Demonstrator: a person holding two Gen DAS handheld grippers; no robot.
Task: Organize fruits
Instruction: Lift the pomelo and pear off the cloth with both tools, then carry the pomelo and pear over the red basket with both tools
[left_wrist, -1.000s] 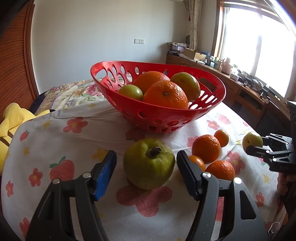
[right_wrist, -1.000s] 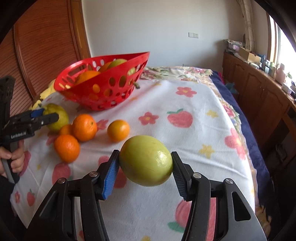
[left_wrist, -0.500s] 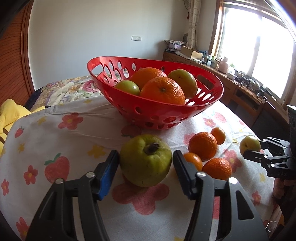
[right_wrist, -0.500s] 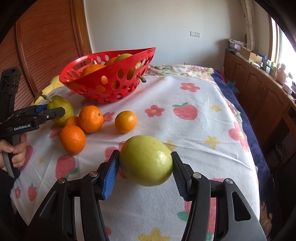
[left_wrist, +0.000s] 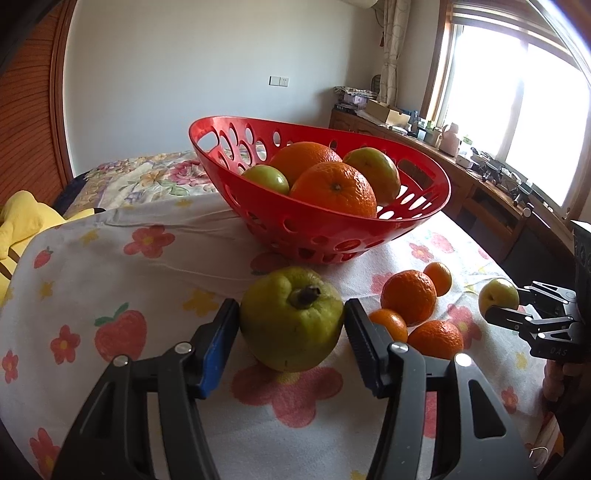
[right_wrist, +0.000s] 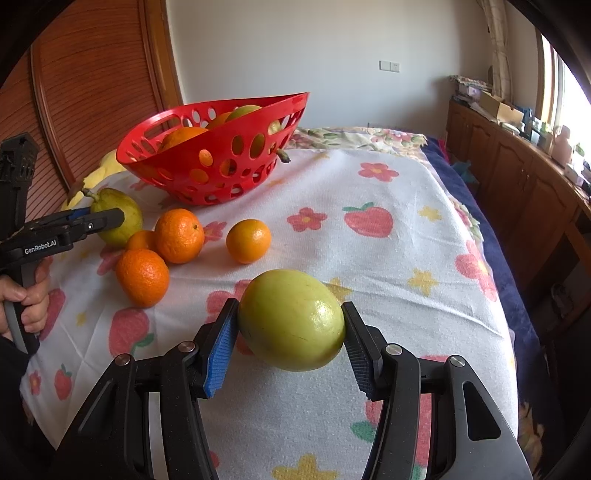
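My left gripper (left_wrist: 291, 332) is shut on a green guava (left_wrist: 291, 319) with a dark stem end, held just above the cloth in front of the red basket (left_wrist: 332, 229). The basket holds oranges and green fruits. My right gripper (right_wrist: 290, 336) is shut on a smooth yellow-green fruit (right_wrist: 291, 319) and holds it above the cloth; it also shows in the left wrist view (left_wrist: 498, 295). Several oranges (right_wrist: 179, 236) lie loose on the cloth between the two grippers, also in the left wrist view (left_wrist: 408, 297).
The table wears a white cloth (right_wrist: 369, 258) with flower and strawberry prints. A banana (right_wrist: 107, 166) lies behind the basket at the left. A wooden sideboard (right_wrist: 524, 177) runs along the right wall under the window. A yellow plush (left_wrist: 22, 221) lies left of the table.
The left gripper has shut on the guava and lifted it slightly toward the basket. The right gripper, still holding its fruit, has moved closer to the oranges and the basket.
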